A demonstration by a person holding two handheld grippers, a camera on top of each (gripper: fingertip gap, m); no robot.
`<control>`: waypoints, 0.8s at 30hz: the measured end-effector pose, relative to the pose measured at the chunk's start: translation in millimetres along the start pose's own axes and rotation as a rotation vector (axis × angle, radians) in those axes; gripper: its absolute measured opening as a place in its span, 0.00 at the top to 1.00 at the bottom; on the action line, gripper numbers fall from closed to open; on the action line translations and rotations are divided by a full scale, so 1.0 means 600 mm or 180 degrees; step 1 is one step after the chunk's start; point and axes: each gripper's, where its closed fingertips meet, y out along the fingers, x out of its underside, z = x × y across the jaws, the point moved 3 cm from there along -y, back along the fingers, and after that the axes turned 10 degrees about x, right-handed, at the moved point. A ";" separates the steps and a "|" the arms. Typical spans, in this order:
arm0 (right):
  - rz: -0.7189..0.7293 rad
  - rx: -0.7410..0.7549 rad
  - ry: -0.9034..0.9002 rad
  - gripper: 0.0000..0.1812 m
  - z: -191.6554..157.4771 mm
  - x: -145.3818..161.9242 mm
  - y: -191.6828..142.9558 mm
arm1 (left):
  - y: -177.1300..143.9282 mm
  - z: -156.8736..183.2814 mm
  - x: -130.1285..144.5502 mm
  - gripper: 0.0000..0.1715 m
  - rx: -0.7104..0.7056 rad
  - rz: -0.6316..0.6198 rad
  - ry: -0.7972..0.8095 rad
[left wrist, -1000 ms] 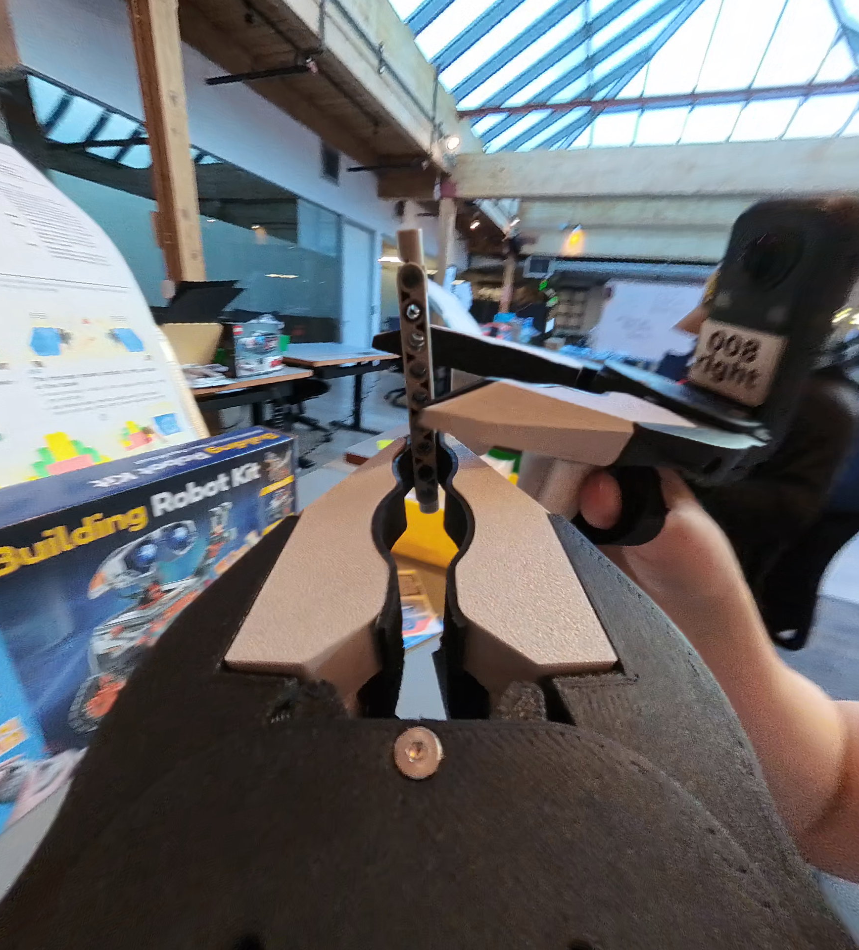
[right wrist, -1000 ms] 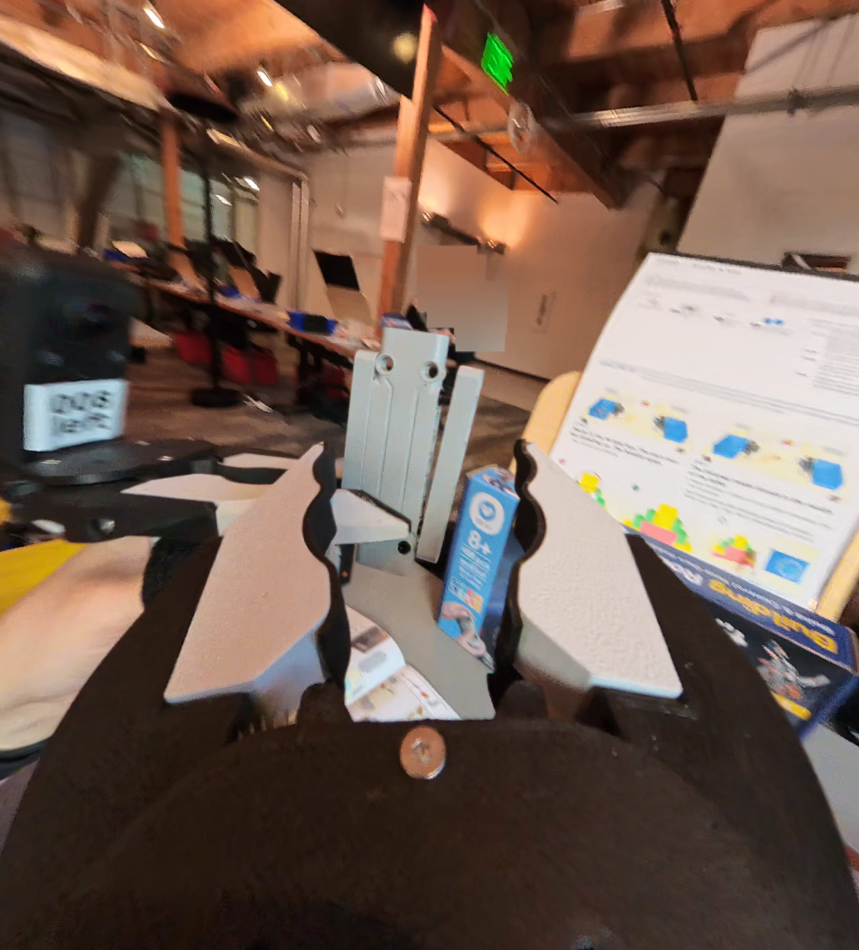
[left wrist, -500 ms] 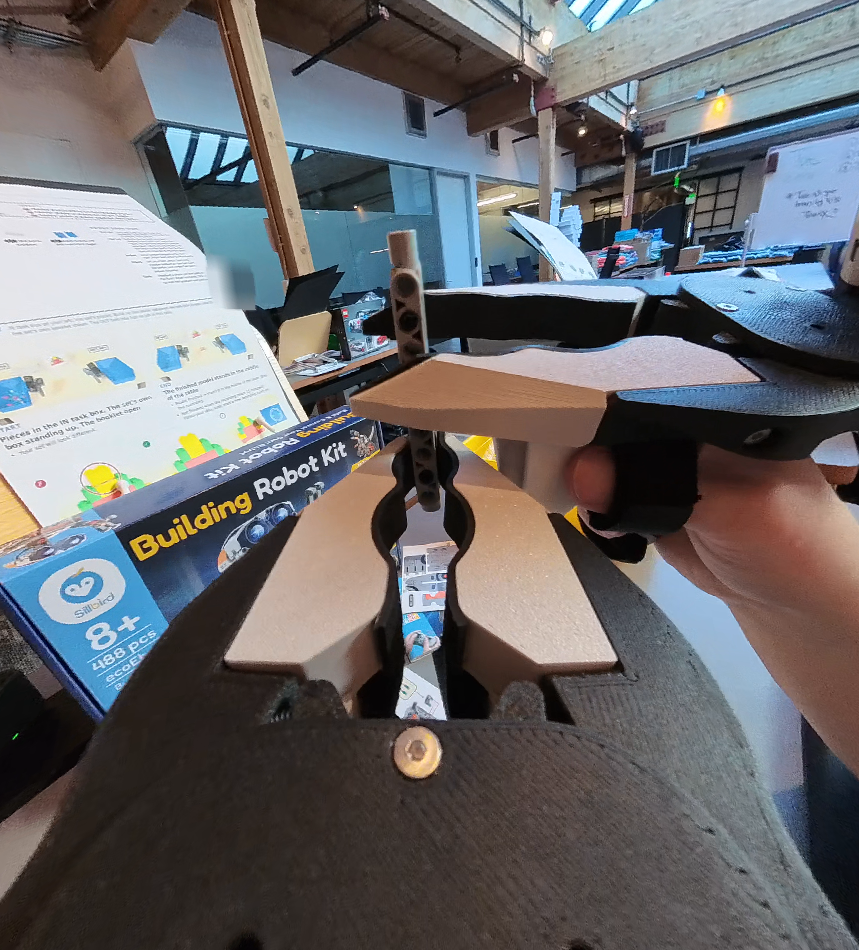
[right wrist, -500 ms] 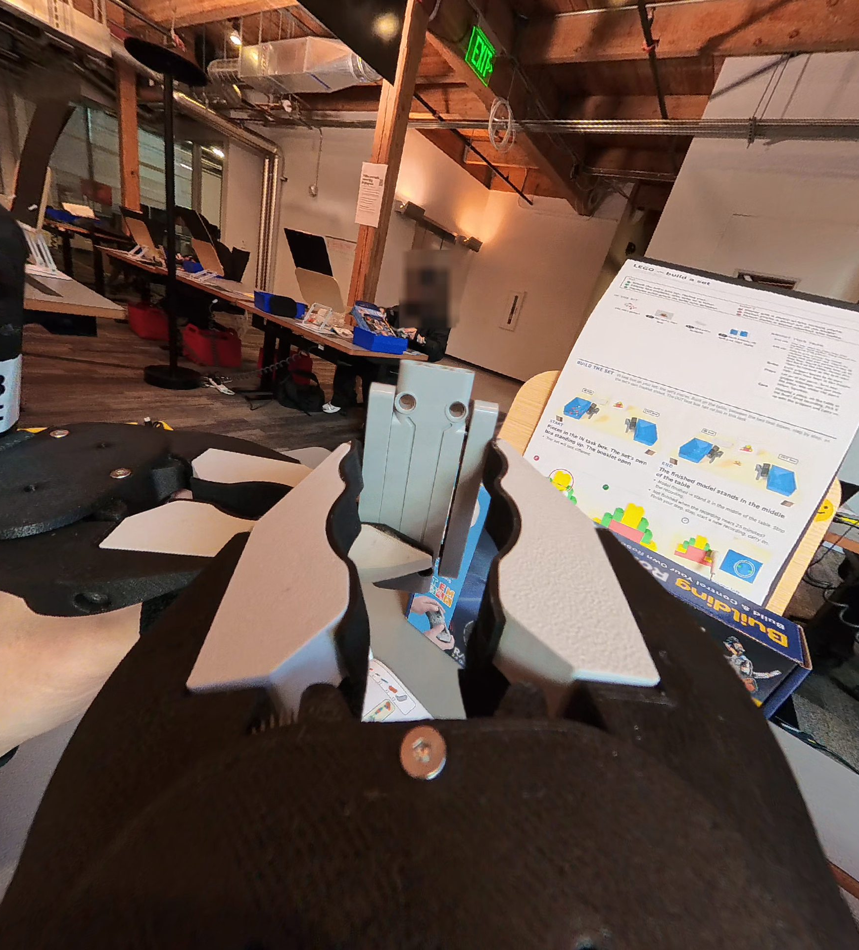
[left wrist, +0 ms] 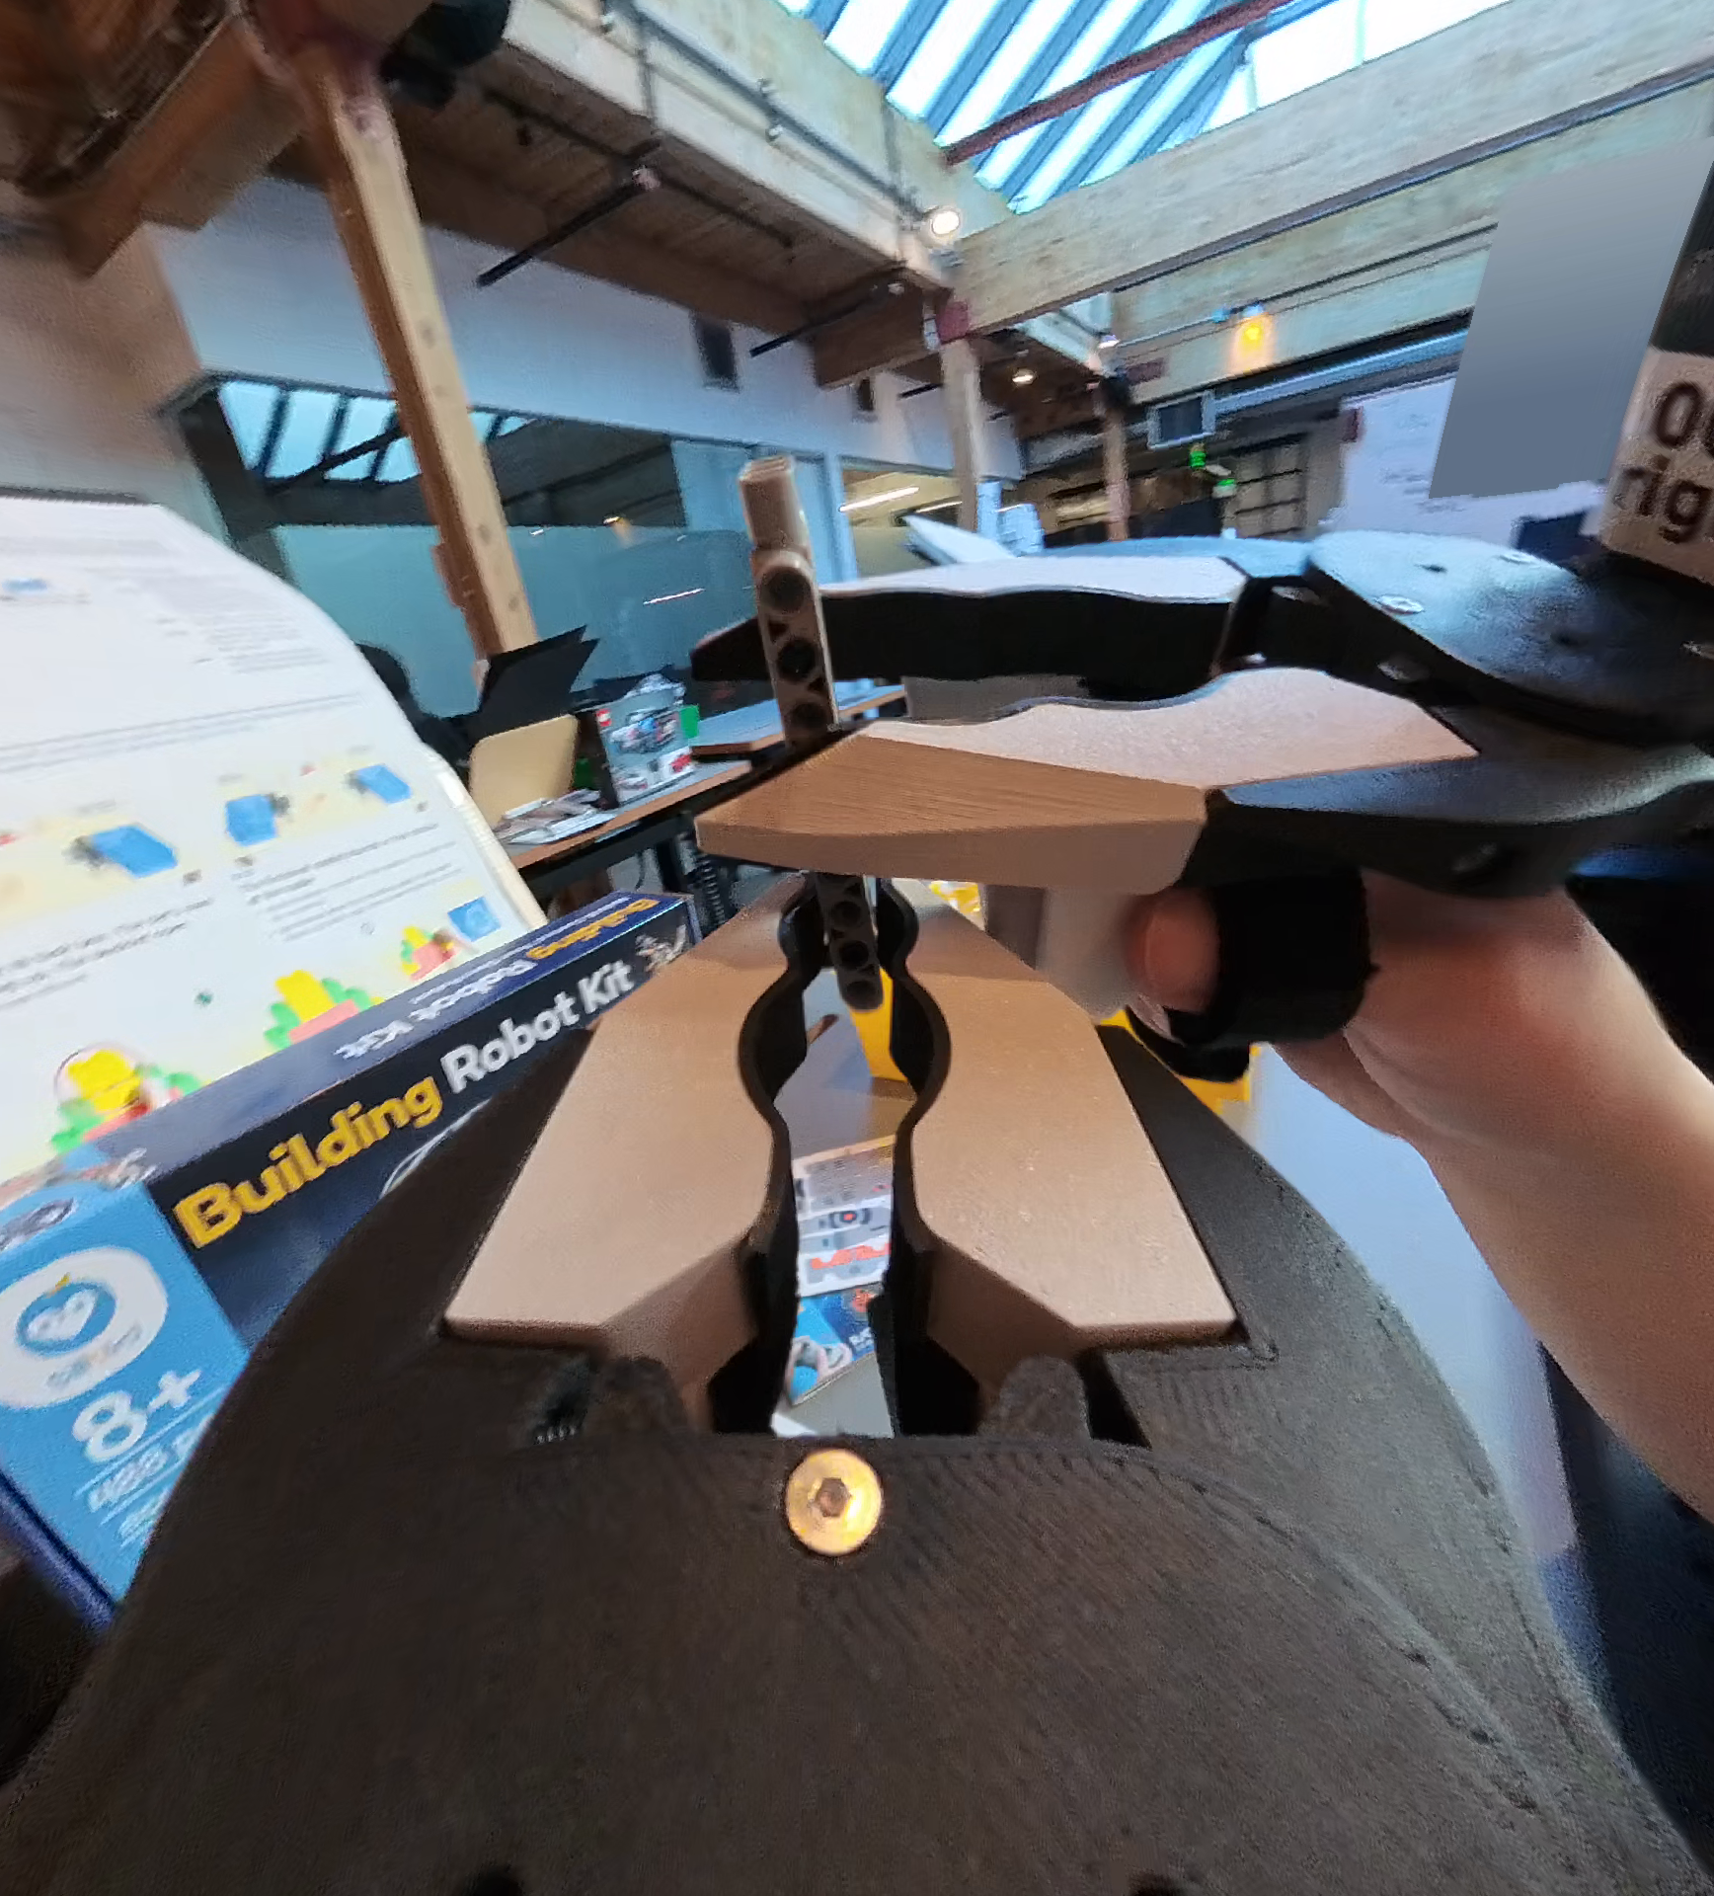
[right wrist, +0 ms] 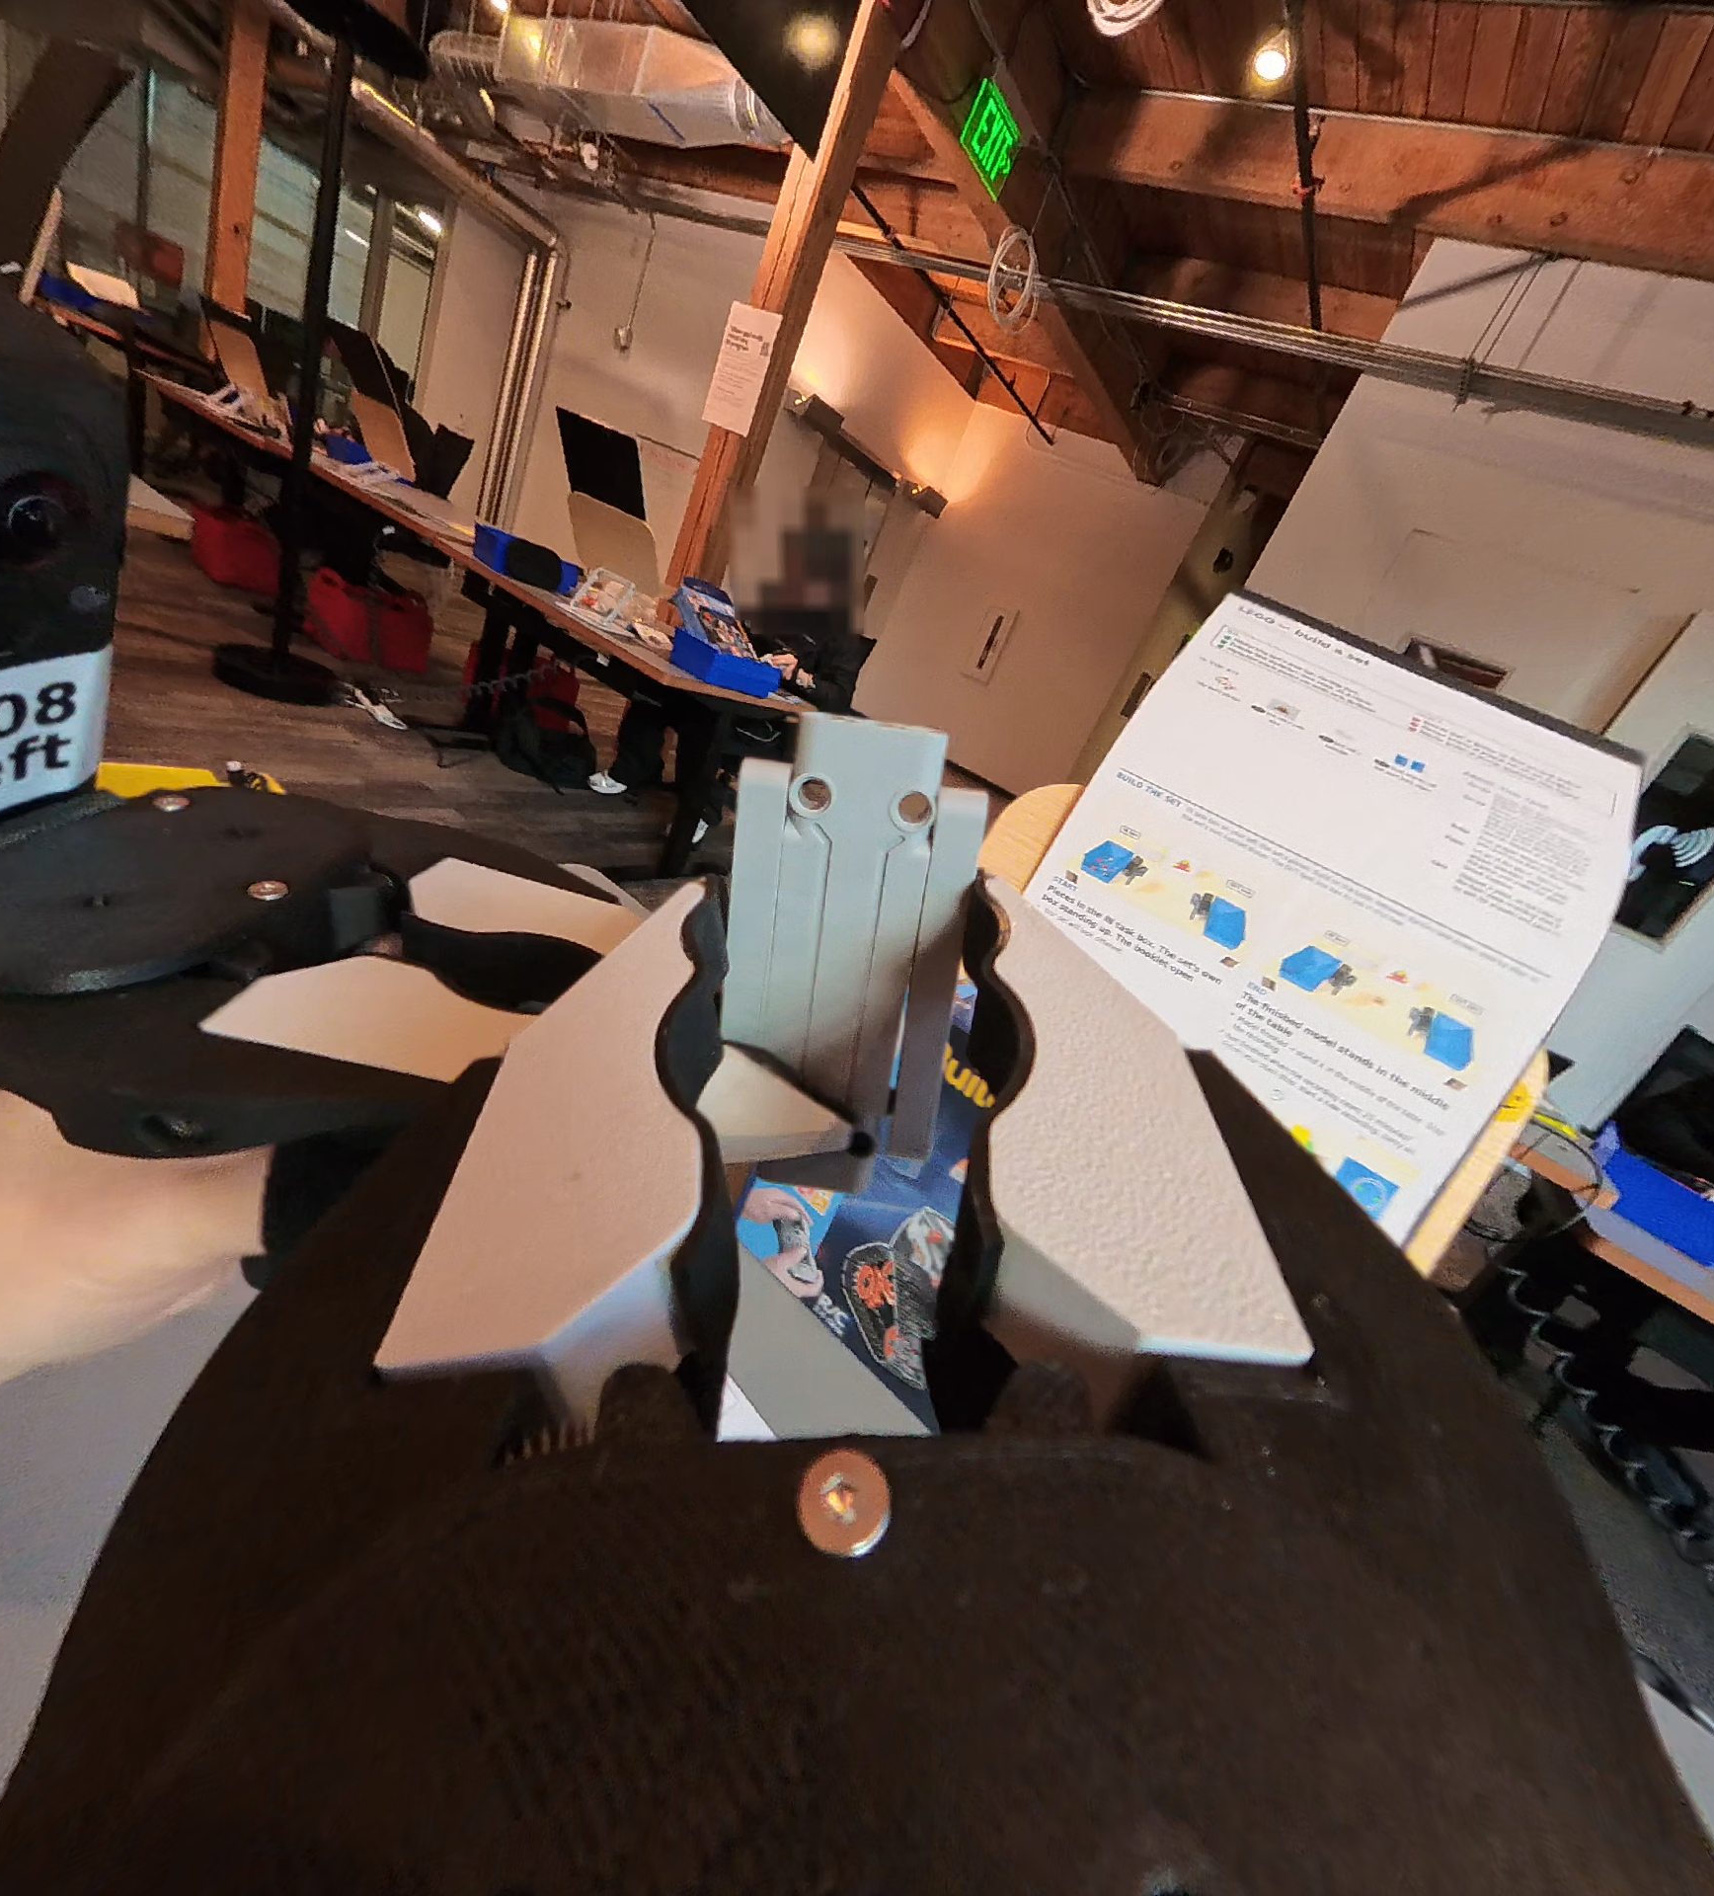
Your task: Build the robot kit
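Observation:
My left gripper [left wrist: 845,913] is shut on the lower end of a grey perforated panel [left wrist: 789,636], which I see edge-on and upright with a tan peg on top. My right gripper [left wrist: 720,739] reaches in from the right, its fingers closed on the same panel higher up. In the right wrist view the panel [right wrist: 832,923] faces me, flat with two holes near the top, and my right gripper [right wrist: 838,903] clamps its side edges. The left gripper [right wrist: 802,1113] comes in from the left and pinches the panel's bottom. A hand [left wrist: 1448,1036] holds the right gripper's handle.
A blue kit box [left wrist: 402,1108] lies at the left, also below the panel in the right wrist view [right wrist: 863,1262]. An instruction sheet [left wrist: 166,821] leans on a wooden stand behind it [right wrist: 1345,923]. A booklet [left wrist: 843,1231] lies on the grey table [left wrist: 1284,1118]. Work tables stand behind. My hands' fingertips stand some 4 cm from each other.
My right gripper's fingers have closed from wide apart onto the panel's edges. Both grippers have moved closer together and tilted slightly. The left gripper has kept its hold.

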 end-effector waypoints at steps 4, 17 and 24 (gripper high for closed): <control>0.0069 0.0438 -0.0600 0.75 0.050 0.000 -0.011 | -0.028 0.002 -0.023 0.81 0.0501 0.0078 -0.0036; 0.0141 -0.0114 -0.2428 0.75 -0.071 0.070 0.026 | -0.068 -0.034 -0.004 0.97 0.0295 -0.0727 -0.0269; 0.0161 -0.0004 -0.2460 0.74 -0.058 0.076 0.035 | -0.078 -0.044 -0.011 0.97 0.0362 -0.0576 -0.0654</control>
